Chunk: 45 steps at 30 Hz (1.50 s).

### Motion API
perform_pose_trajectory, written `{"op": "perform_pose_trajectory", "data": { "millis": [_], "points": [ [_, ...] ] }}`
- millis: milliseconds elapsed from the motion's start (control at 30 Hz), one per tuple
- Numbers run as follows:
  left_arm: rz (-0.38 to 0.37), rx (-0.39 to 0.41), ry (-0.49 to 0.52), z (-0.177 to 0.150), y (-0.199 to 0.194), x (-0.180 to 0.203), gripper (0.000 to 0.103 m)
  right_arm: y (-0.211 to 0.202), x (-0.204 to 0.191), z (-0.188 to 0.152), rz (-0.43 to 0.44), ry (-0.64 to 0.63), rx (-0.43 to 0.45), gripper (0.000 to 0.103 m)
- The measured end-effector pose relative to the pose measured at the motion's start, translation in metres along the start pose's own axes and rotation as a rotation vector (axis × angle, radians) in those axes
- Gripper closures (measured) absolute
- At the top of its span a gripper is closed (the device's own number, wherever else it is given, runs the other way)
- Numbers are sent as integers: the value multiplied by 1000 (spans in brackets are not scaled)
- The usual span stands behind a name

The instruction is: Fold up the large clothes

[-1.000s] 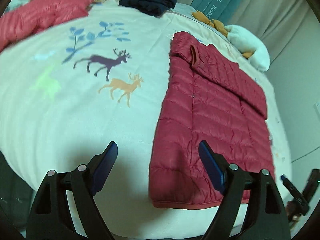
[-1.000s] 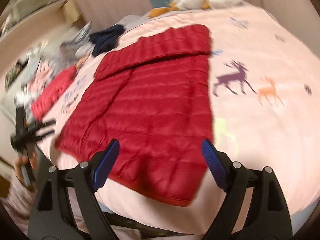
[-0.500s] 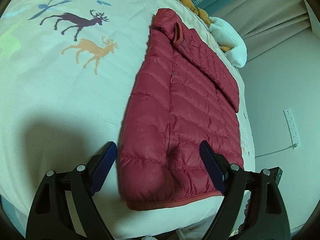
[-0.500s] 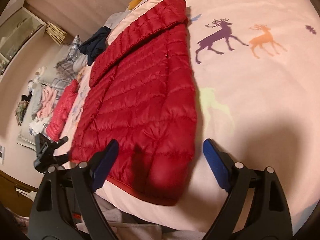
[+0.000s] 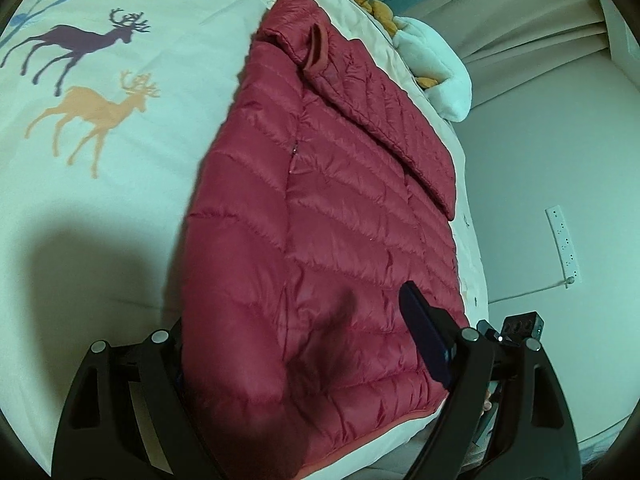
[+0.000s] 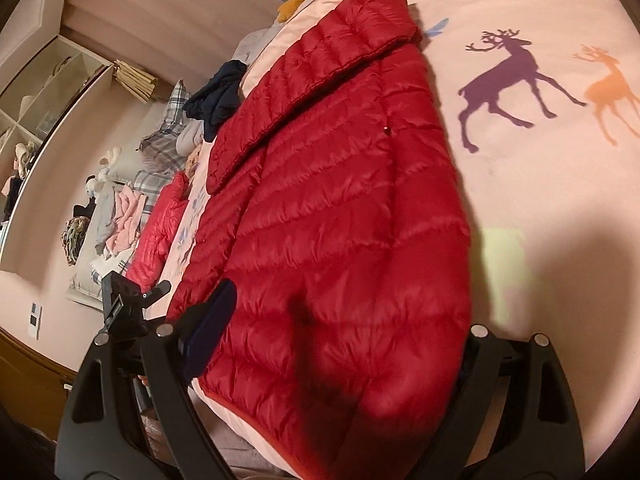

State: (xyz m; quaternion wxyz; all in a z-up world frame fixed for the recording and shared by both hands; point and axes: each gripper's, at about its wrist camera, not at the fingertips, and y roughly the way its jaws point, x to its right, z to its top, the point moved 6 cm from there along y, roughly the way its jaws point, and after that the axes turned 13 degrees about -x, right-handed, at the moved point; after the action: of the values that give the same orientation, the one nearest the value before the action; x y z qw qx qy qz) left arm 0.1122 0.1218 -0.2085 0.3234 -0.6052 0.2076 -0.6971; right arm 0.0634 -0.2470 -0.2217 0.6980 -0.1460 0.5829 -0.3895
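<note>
**Both grippers low over the jacket's hem, fingers spread wide**

The red puffer jacket (image 5: 320,216) lies flat on the bed (image 5: 120,208), along the edge of the deer-print cover, hem nearest the cameras and collar at the far end. One sleeve is folded across the upper back.

In the left wrist view, the left gripper (image 5: 296,344) straddles the hem corner: its right finger (image 5: 424,336) rides above the quilted fabric, while the other finger is tucked out of sight behind the jacket's puffed side edge. Wide apart, nothing pinched.

Over on the right, the right gripper (image 6: 340,340) shows the same picture mirrored. Its left finger (image 6: 210,328) sits at the jacket's edge; the opposite one is buried behind the bulging fabric. Spread wide again, with the hem between the fingers but no squeeze visible.

A second red jacket (image 6: 164,220) and a dark garment (image 6: 218,100) lie further along the bed.
</note>
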Motion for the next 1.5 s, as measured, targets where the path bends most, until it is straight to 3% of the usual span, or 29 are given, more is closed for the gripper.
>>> {"op": "perform_pose_trajectory", "data": {
  "millis": [200,633,967,1067,1333,1500],
  "points": [
    [-48,-23,18,-5,4,6,18,-3,1,-5,13,-9,-16,15],
    [-41,-44,23,-29,-6,3,21,-13,0,-43,16,-18,-78,17],
    [-56,-35,40,-19,8,14,21,6,-13,-31,21,-38,-81,16],
    [-34,-28,46,-18,10,17,21,5,-13,-31,11,-37,-75,21],
    [83,-6,28,-20,3,7,54,3,-3,-32,-32,-21,-50,44],
    [188,9,51,-21,3,10,65,2,-2,-32,-81,-13,-38,58]
  ]
}}
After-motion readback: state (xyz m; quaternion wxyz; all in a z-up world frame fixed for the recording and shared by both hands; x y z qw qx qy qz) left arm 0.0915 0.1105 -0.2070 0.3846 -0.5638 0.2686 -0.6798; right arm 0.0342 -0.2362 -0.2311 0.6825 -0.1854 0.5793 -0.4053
